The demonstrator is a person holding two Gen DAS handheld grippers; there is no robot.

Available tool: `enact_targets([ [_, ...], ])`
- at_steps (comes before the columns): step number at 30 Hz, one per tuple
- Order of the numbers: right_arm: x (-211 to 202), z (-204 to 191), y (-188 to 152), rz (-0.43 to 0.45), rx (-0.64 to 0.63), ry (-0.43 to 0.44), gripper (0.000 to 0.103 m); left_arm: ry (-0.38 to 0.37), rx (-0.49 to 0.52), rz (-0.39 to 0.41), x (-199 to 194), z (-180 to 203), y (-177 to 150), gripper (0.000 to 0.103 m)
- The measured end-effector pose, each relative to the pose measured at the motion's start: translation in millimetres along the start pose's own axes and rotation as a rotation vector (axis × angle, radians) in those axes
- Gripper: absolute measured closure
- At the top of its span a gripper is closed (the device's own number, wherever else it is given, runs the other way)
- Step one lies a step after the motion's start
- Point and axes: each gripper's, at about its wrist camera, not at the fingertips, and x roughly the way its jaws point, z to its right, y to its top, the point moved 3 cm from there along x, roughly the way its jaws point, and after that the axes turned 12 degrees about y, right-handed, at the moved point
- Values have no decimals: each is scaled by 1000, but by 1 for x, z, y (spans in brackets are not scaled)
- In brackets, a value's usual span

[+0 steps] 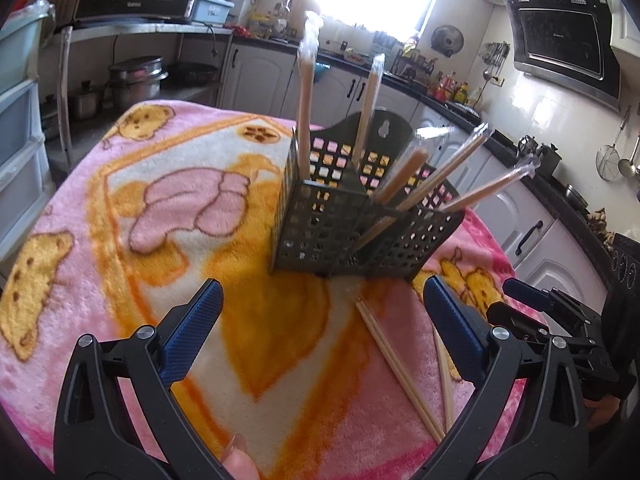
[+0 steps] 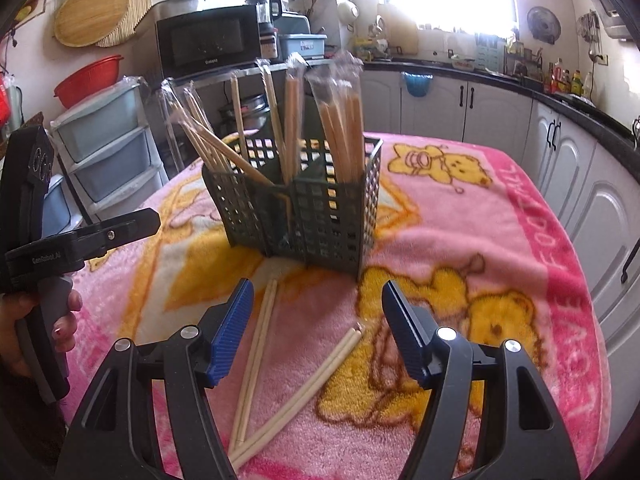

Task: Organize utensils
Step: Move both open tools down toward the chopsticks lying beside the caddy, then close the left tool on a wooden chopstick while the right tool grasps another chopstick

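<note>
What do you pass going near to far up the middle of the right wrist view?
Right gripper, open and empty → two pairs of bare chopsticks lying on the pink blanket → dark perforated utensil holder with wrapped chopsticks standing in it → microwave.

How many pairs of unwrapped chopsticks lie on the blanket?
2. One pair lies between the right gripper's open jaws; the other pair slants beside it, their near ends crossing. None seems hidden.
</note>
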Motion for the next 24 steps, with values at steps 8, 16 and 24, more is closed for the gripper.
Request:
enact_targets([
  [8,16,16,-12,-65,51,3,39,-66,-10,-94,29,15,-13,11],
  [16,44,31,-23,-146,110,31,54,-117,8,-192,58,36,-23,39],
  [24,68,51,-28,-212,211,39,70,-138,5,-295,93,51,-25,55],
])
